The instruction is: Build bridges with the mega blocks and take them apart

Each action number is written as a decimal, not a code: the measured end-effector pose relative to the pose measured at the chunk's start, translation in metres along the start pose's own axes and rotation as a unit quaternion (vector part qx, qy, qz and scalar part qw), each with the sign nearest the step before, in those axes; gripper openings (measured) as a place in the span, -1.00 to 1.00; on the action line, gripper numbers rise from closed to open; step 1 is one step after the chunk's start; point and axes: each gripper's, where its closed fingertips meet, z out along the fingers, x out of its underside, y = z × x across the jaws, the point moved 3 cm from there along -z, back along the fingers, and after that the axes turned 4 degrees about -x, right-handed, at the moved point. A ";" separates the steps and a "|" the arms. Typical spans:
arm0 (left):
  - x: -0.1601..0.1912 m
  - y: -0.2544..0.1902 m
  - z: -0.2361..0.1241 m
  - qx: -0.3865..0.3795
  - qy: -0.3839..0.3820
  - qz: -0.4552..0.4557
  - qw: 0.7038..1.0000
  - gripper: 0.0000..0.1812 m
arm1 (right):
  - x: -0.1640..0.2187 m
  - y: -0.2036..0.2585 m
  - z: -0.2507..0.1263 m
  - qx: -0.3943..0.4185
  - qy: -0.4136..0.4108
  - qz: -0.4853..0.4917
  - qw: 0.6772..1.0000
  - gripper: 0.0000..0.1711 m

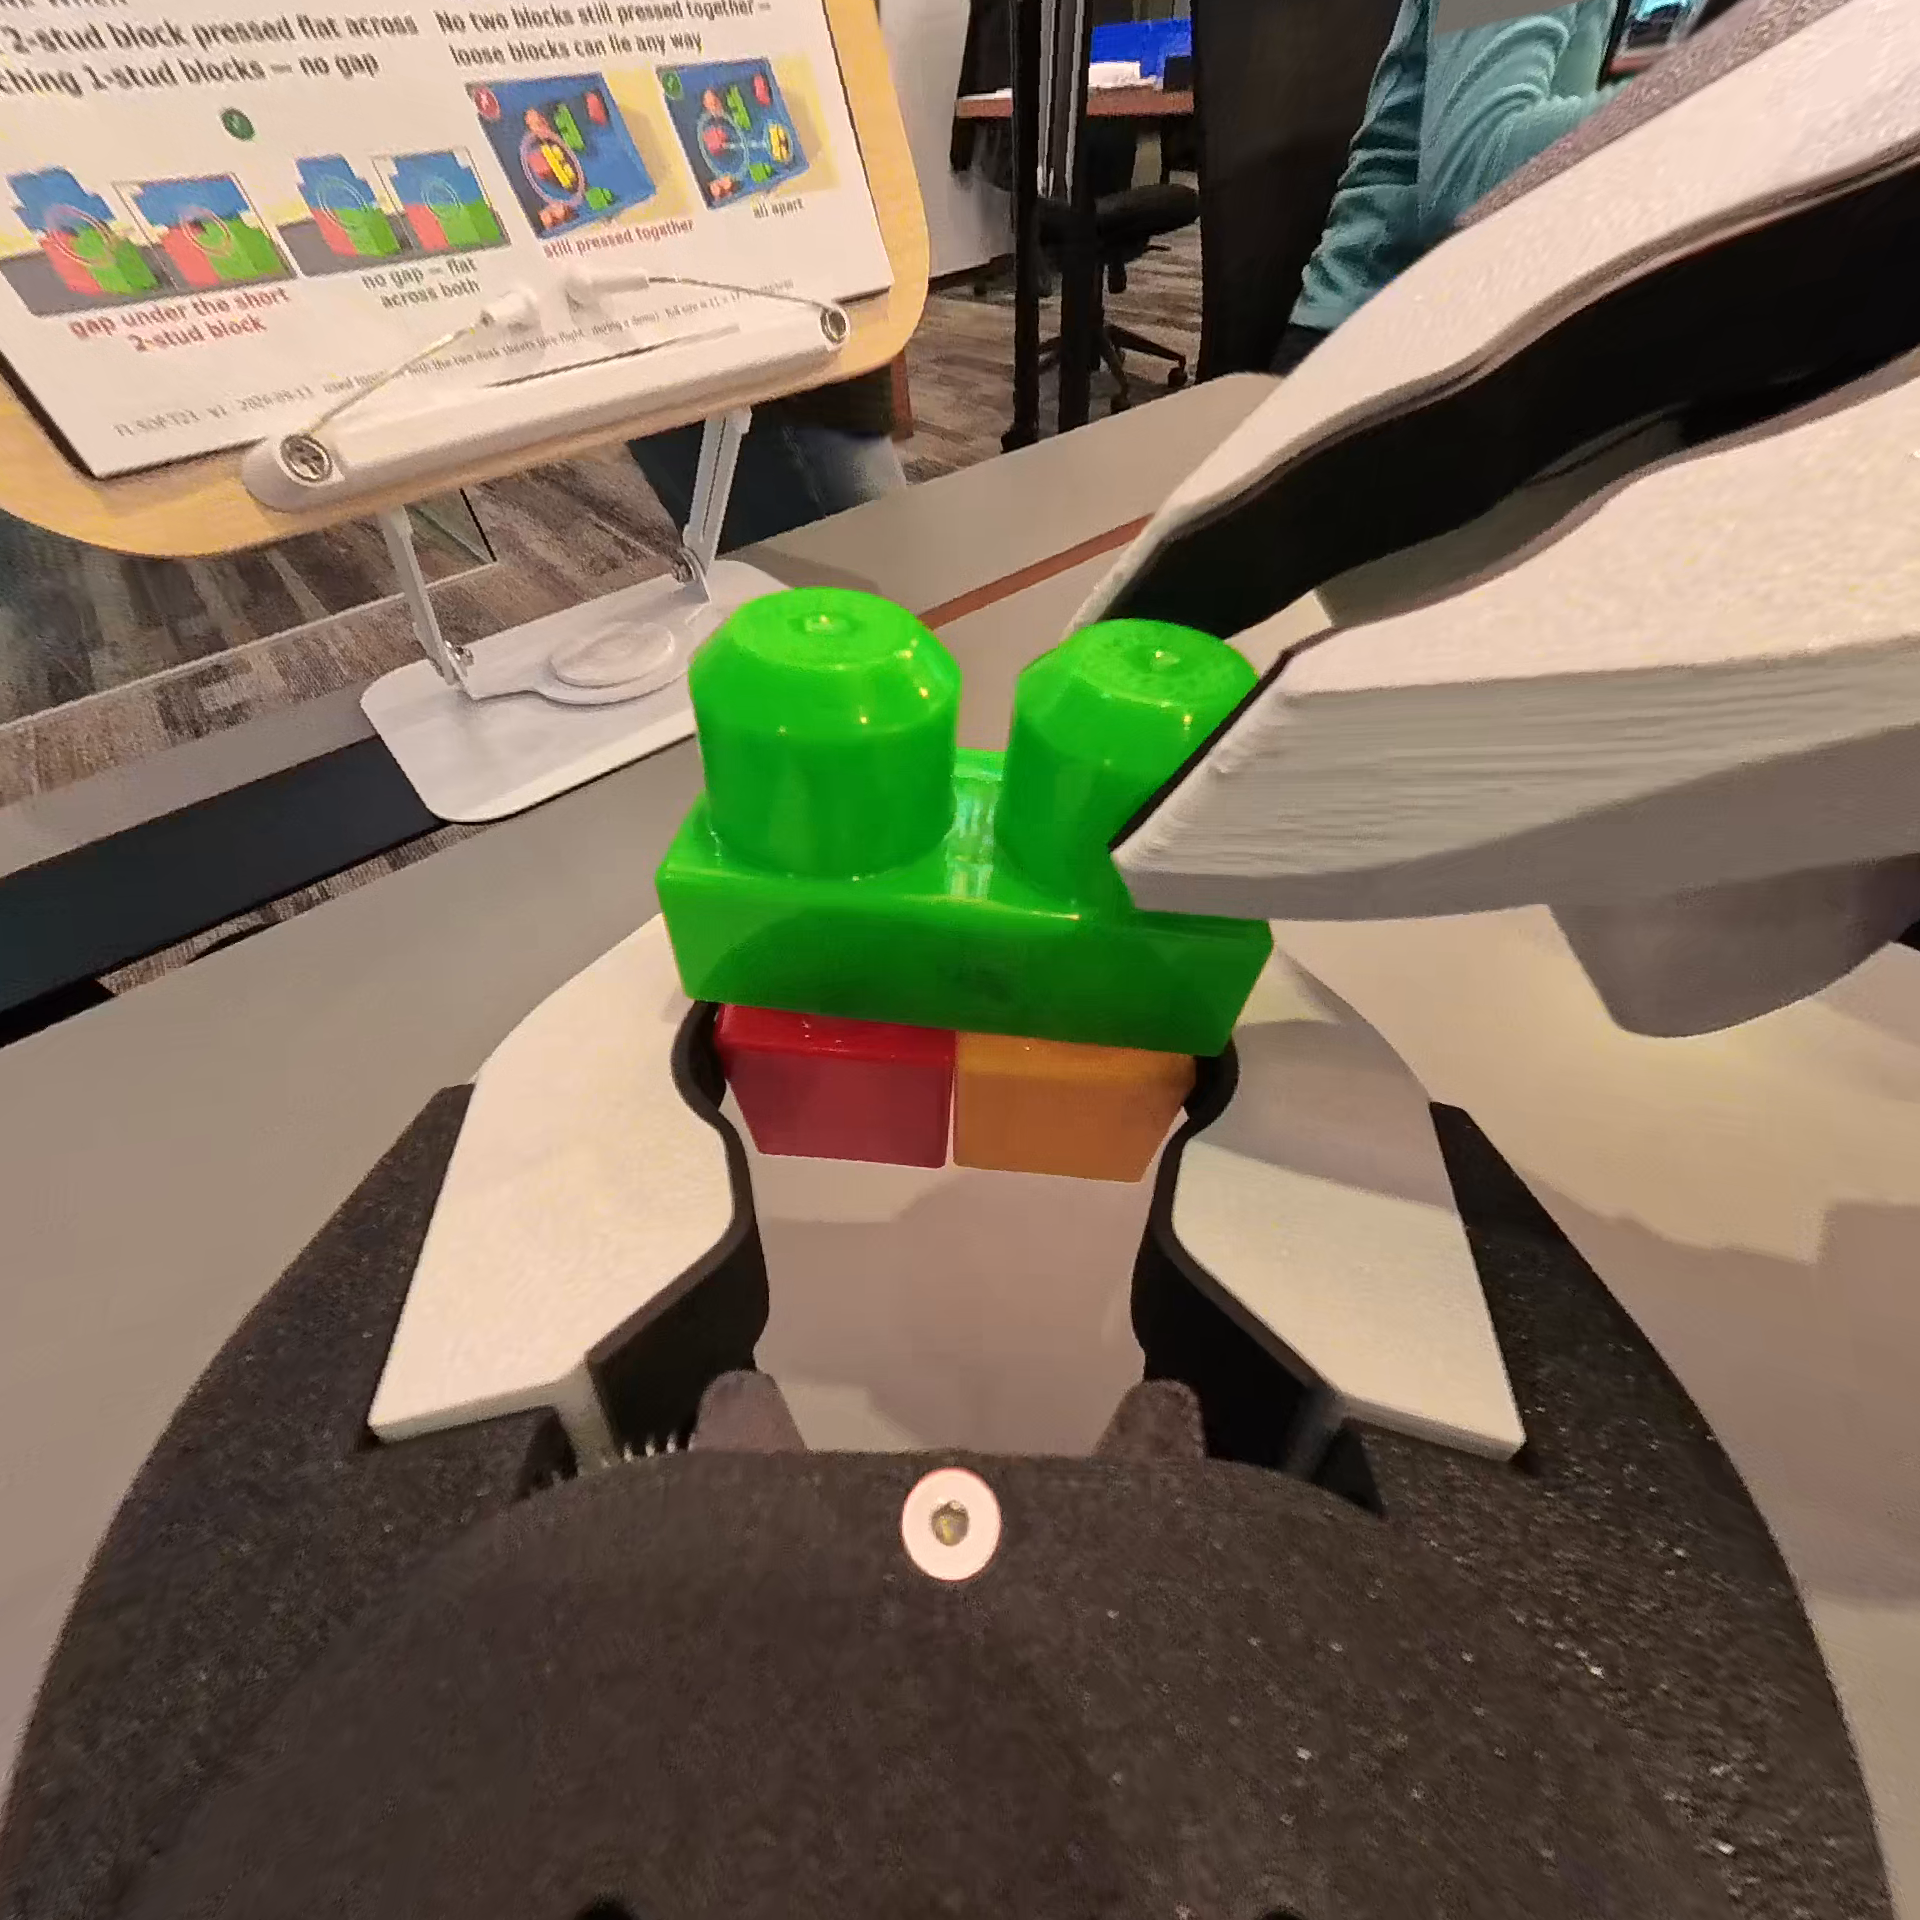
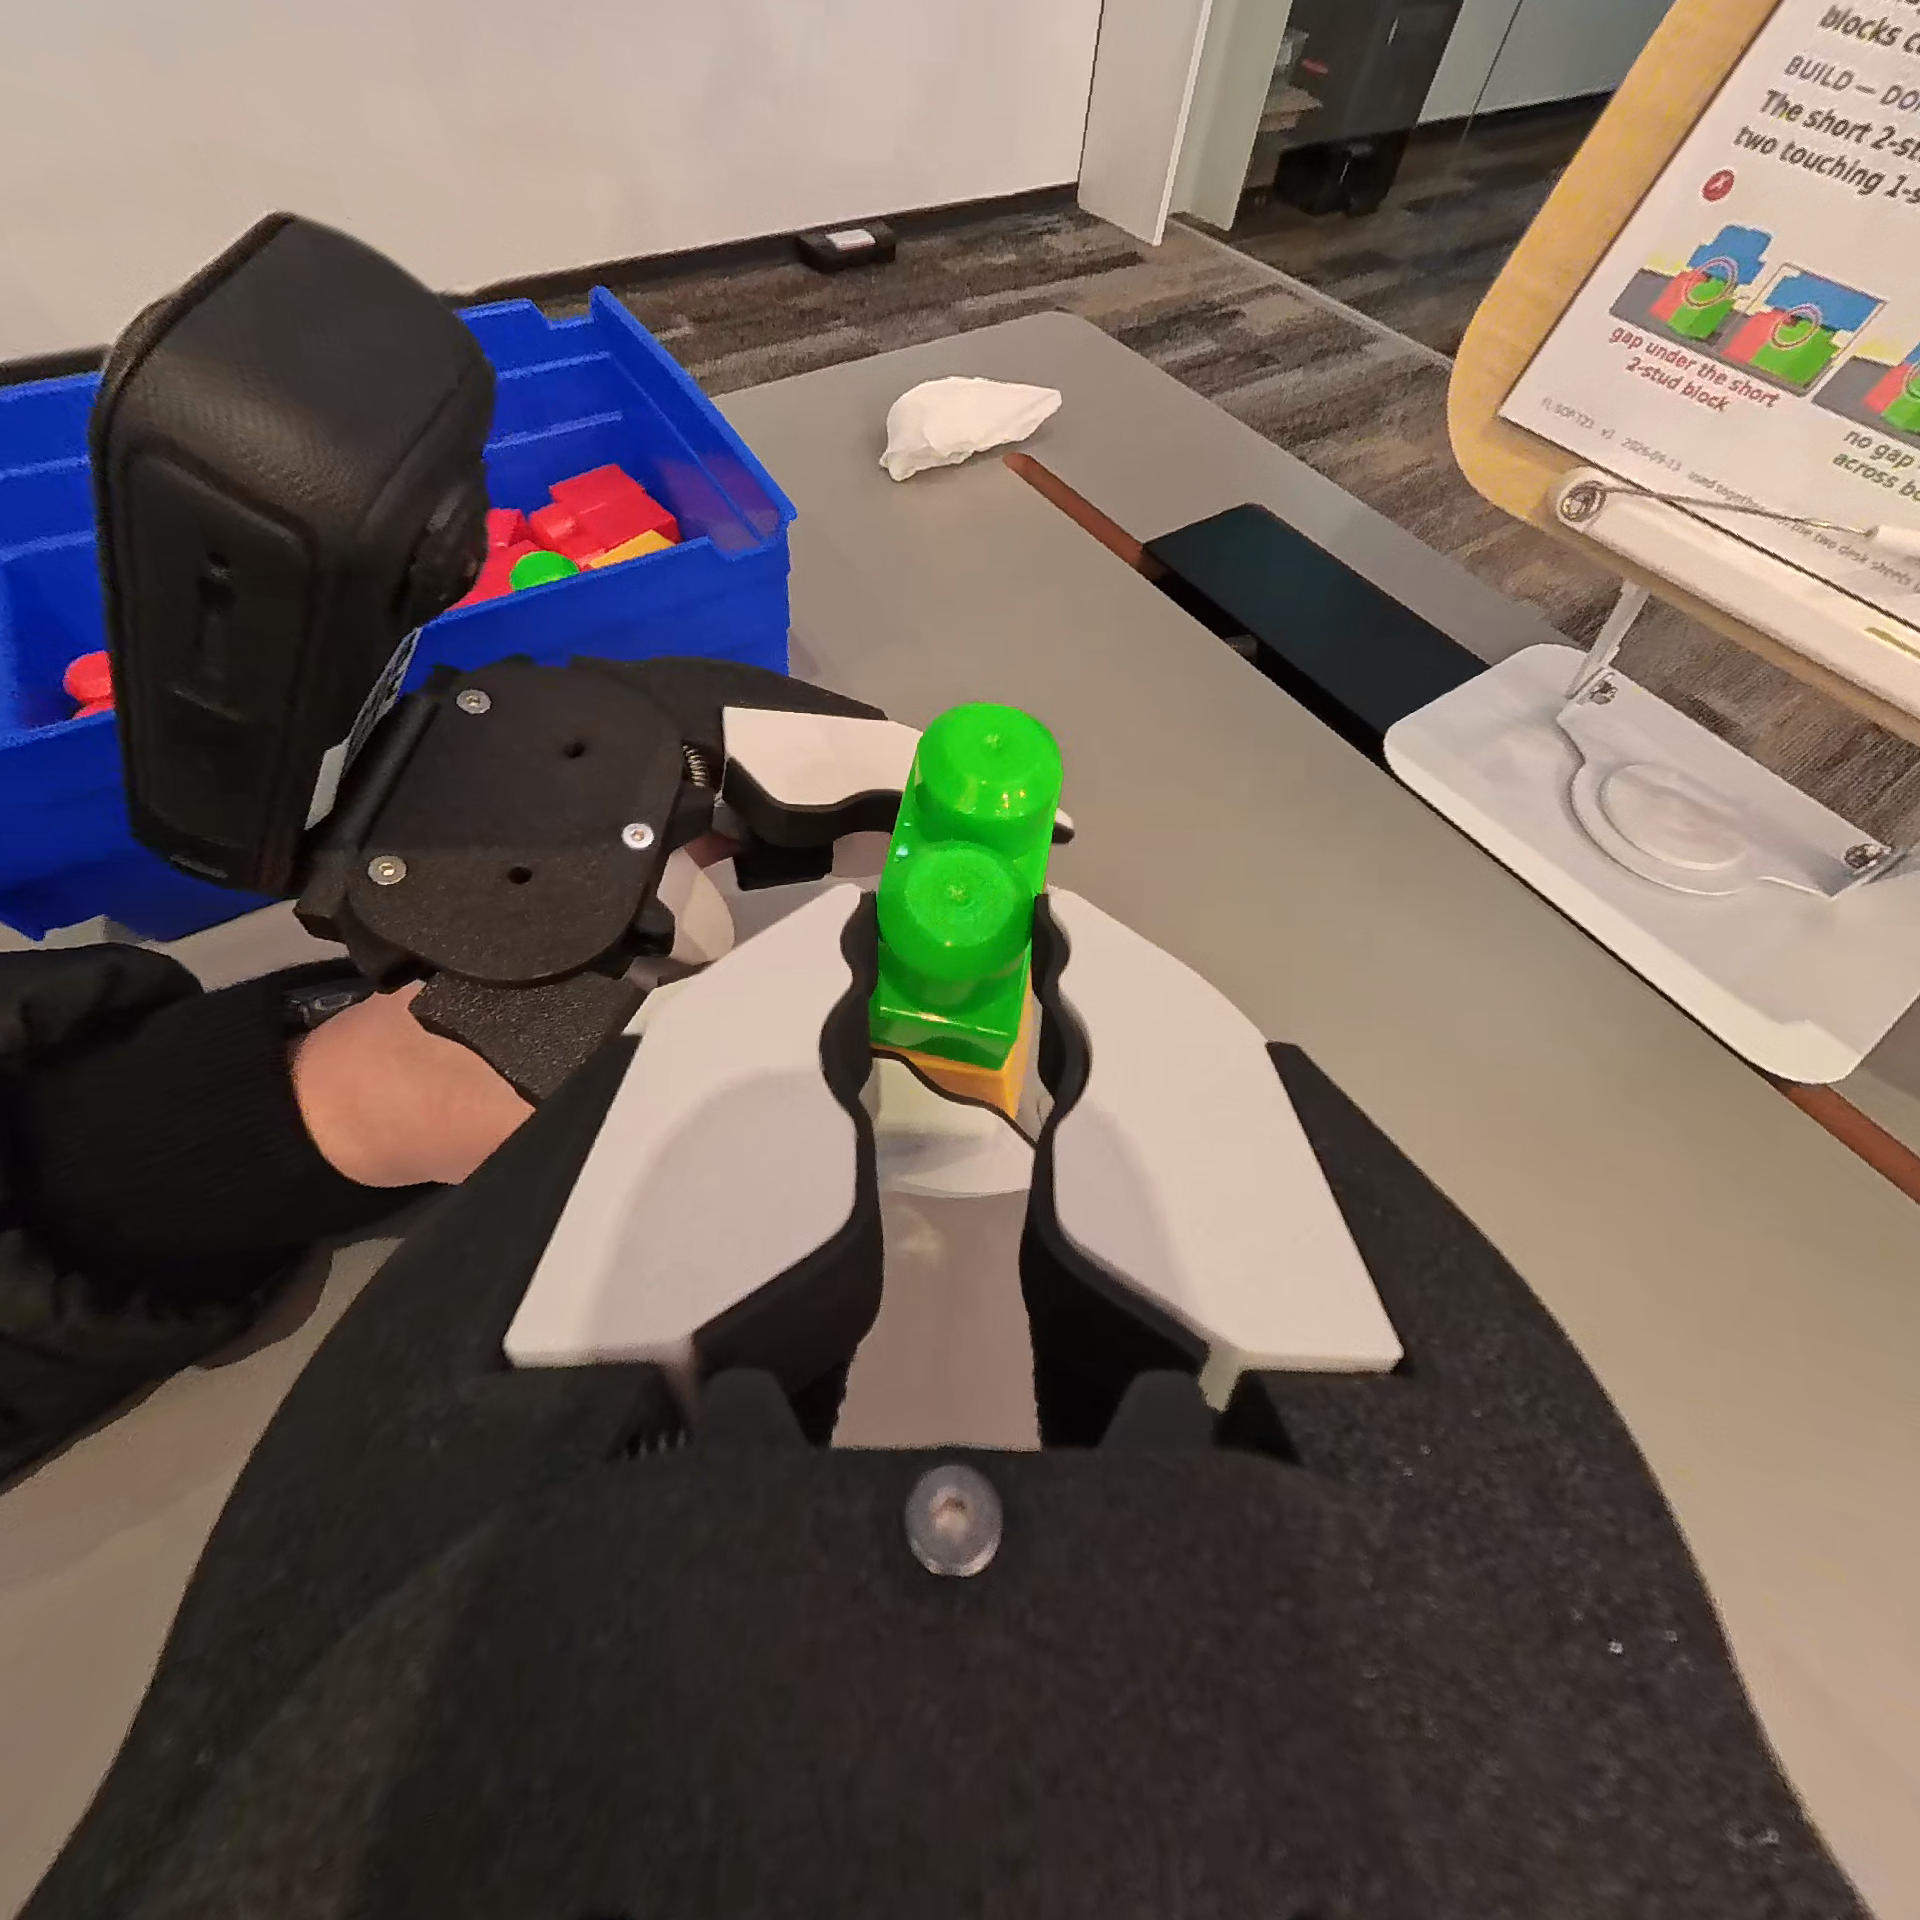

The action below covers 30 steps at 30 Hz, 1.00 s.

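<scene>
The left wrist view looks forward along the left hand-held gripper (image 1: 956,1039), low over the desk (image 1: 260,1122) and very near the green block (image 1: 956,914), facing the instruction stand (image 1: 436,239) at far left. The right wrist view looks down along the right hand-held gripper (image 2: 951,997) from higher up, facing the blue bin (image 2: 644,582) at far left. Both views share the green block, the desk and the stand.

Both tongs are crowding the green block (image 2: 961,883); blue bin (image 2: 665,613) is blocking left, stand base (image 2: 1621,894) right; bench (image 2: 1195,644) beyond is lying open.
</scene>
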 end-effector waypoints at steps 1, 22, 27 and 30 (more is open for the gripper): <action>-0.001 0.000 -0.001 -0.001 -0.004 0.000 1.000 -0.03 | -0.001 0.000 -0.001 -0.001 0.001 -0.001 1.000 -0.68; -0.001 0.004 -0.003 -0.017 -0.005 0.006 1.000 -0.03 | -0.003 0.005 0.002 0.020 0.038 -0.032 0.999 -0.68; -0.003 0.006 -0.004 -0.028 -0.001 0.025 0.999 -0.03 | -0.009 -0.001 0.001 0.034 0.015 -0.027 0.999 -0.39; 0.000 0.005 -0.002 -0.030 0.009 0.033 0.999 -0.03 | -0.019 0.000 0.003 0.026 -0.003 -0.024 0.999 -0.47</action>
